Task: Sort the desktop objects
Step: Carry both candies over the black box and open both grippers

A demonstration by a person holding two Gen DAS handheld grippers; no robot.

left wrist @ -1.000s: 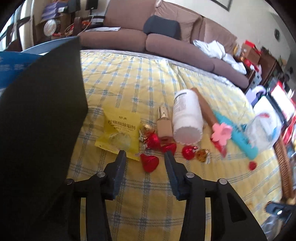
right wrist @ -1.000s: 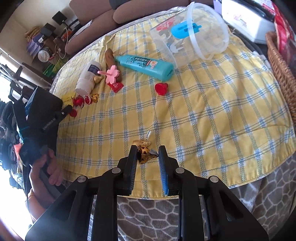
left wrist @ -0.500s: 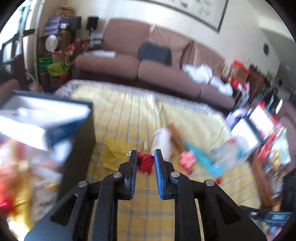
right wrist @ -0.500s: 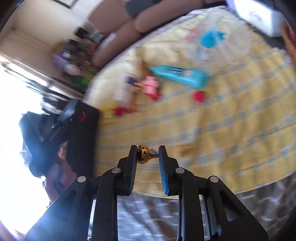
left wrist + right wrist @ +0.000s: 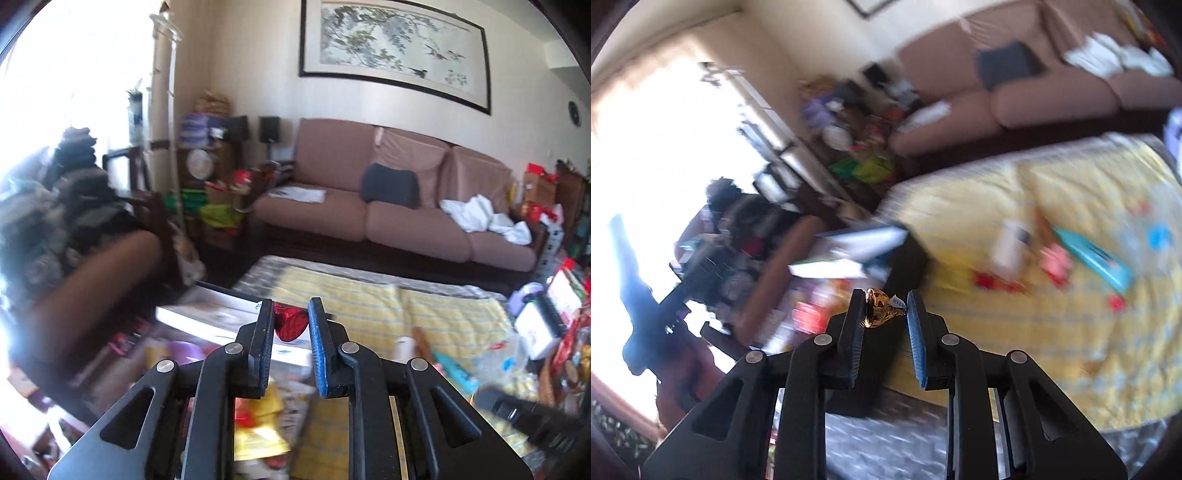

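Motion blur smears the right wrist view, so the small items on the yellow checked worktop (image 5: 1052, 332) cannot be counted. The left gripper (image 5: 290, 325) pinches one red foil candy (image 5: 290, 325) above the worktop's near edge. The right gripper (image 5: 883, 312) clamps one gold foil candy (image 5: 881, 308) beside the black box (image 5: 905, 266).

A home living room: a brown sofa (image 5: 388, 206) runs from 12 to 2 o'clock under a framed ink painting (image 5: 391, 48), cluttered shelves (image 5: 214, 173) stand at 11 o'clock, and a yellow checked cloth (image 5: 399, 314) covers the worktop.
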